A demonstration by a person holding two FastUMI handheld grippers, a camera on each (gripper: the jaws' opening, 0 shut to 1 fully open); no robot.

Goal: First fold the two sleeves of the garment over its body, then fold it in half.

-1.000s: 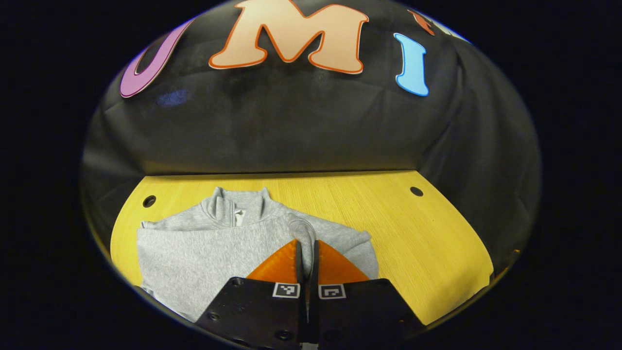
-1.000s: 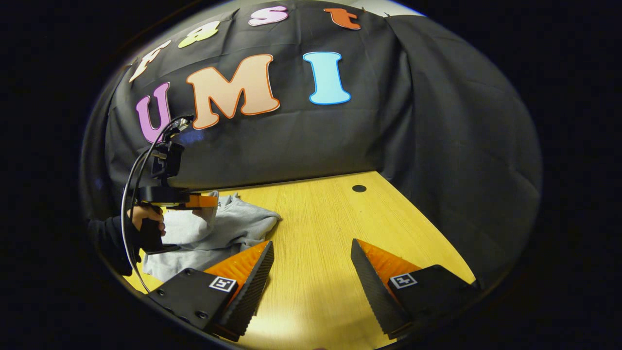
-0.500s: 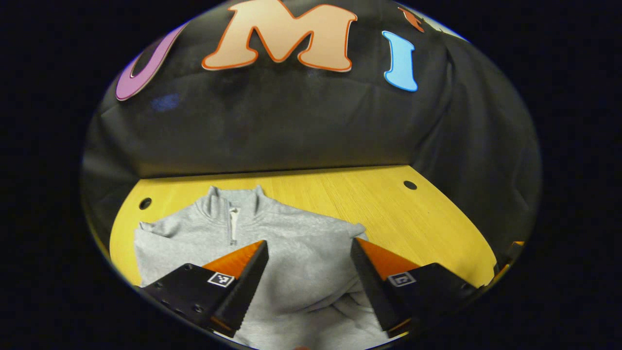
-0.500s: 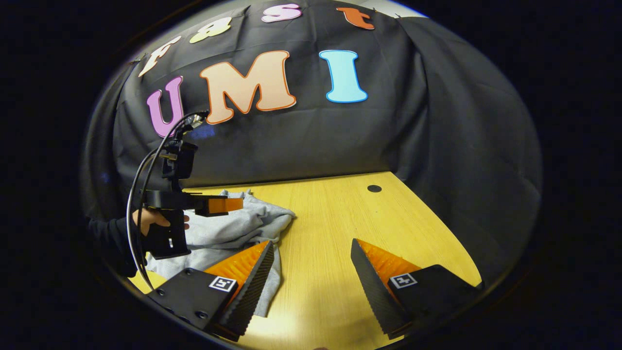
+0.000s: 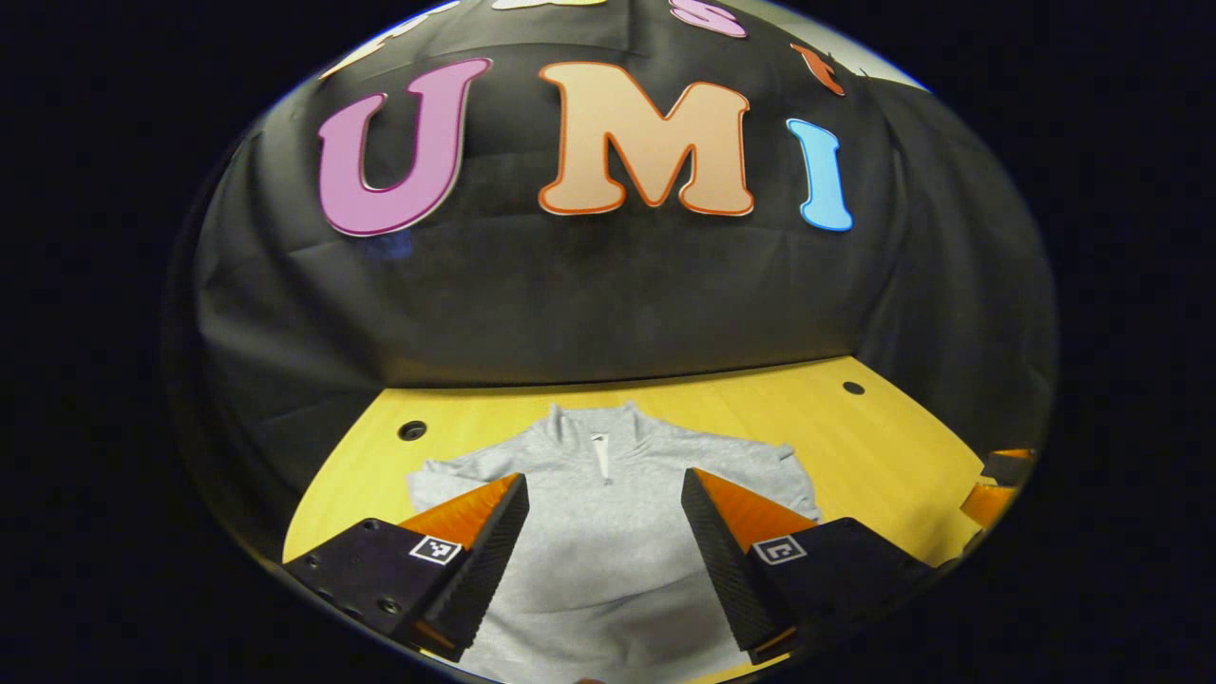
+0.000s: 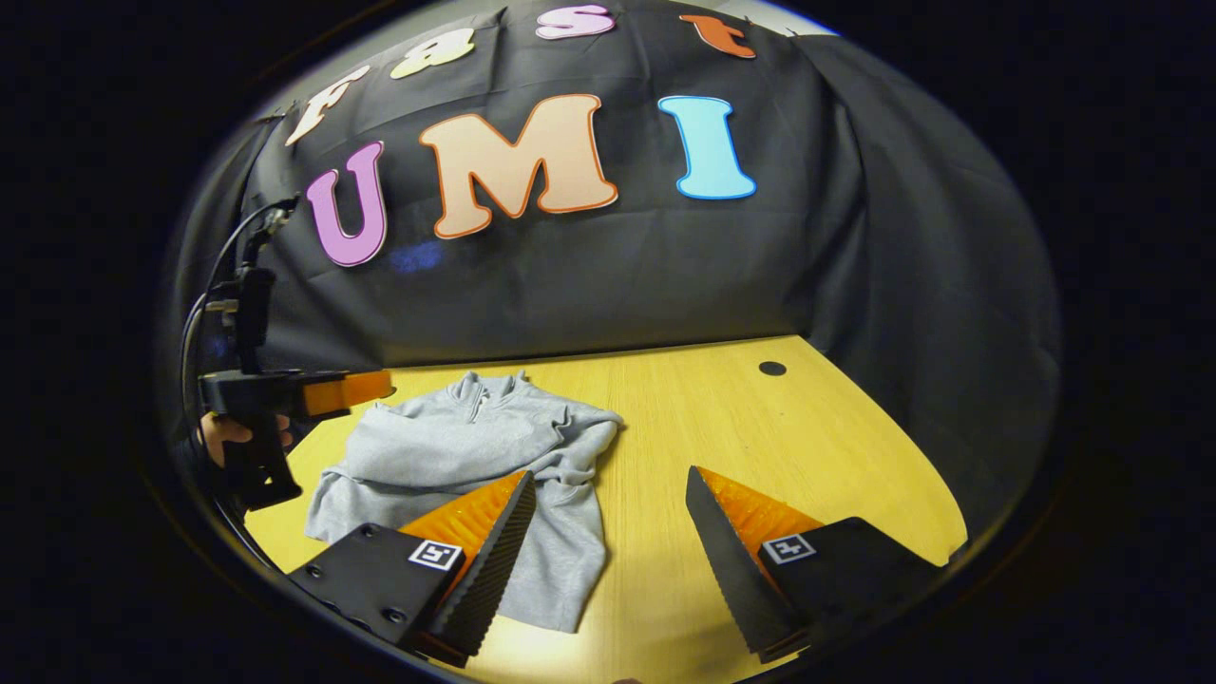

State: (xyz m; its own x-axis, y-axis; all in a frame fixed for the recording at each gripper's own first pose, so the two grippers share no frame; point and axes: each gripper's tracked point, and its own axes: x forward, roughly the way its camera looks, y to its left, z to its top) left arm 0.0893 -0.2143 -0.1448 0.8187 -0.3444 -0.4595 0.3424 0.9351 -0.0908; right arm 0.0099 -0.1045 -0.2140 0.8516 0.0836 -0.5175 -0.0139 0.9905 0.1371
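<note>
Surface: yellow wooden tabletop (image 5: 883, 446) with fine straight grain and small dark round holes, backed by black cloth.
Garment: my grey sweatshirt (image 5: 617, 532) lies flat on the table's left part, collar toward the back wall, short zip at the neck. In the right gripper view the sweatshirt (image 6: 475, 456) shows both sleeves laid over its body, the near sleeve hanging down toward me with its cuff at the front.
Fabric: soft heathered fleece, lightly rumpled at the right shoulder, stand-up collar.
Left gripper (image 5: 603, 532): mine, hovering over the garment's chest, fingers spread wide with nothing between them. From the right gripper view the same left gripper (image 6: 366, 388) hangs level above the table's left edge, apart from the cloth, a hand (image 6: 223, 432) around its black handle, a cable looping above.
Right gripper (image 6: 608, 532): also mine, fingers wide apart and empty, over bare wood just right of the sweatshirt.
Fingers: orange wedges with black ribbed inner pads (image 6: 494, 560).
</note>
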